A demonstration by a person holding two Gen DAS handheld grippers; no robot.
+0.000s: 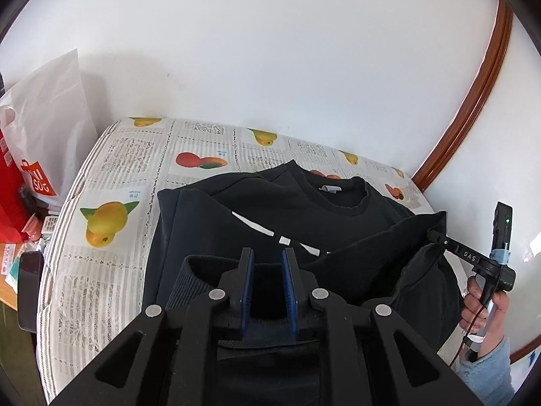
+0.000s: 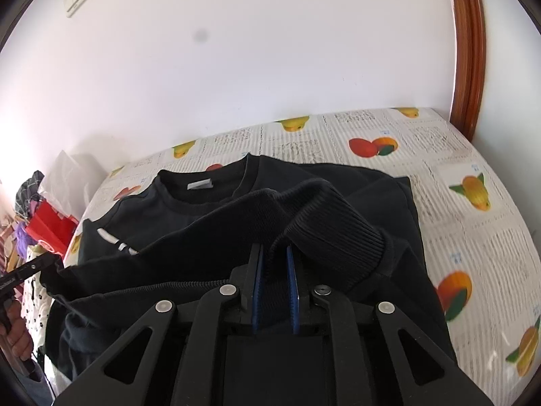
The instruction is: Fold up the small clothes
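Now mid-fold, bottom-to-top pass on the black sweatshirt (image 1: 304, 203). Lying chest-up on the fruit-print cover (image 1: 111, 155), collar (image 1: 341, 203) toward the wall, grey neck label (image 1: 329, 188) showing, white chest print (image 1: 257, 225) partly hidden by raised fabric. Both side parts already turned in, by the look of the straight left edge.

Left tool (image 1: 268, 253): narrow, blue pads close, clamped on the ribbed hem (image 1: 196, 280) at its left end; dark fabric fills the slot. Right tool (image 2: 274, 248): narrow too, pinching the ribbed hem at the right end, rib bunched and curling over the pads. Confirmed crosswise: each tool seen from the other wrist view biting a hem corner, fabric hanging slack between. Hem lifted clear of the cover, stretched across the lower body of the garment. Person's hand (image 1: 483, 304) wrapped round the right handle, sleeve below it.

Judged step: carrying the hem up toward the collar, roughly the midpoint of the fold. Next move likely: keep both ends level and taut, travel forward over the chest print, lay the hem just short of the collar, then release together. Needs equal pace on both sides, else a skewed crease. Risk: bunched rib on the right slipping out, or slack middle sagging and wrinkling underneath.

Off-task clutter: white plastic bag (image 1: 50, 101) and phone (image 1: 30, 291) at left, wooden door frame (image 1: 473, 101) at right.
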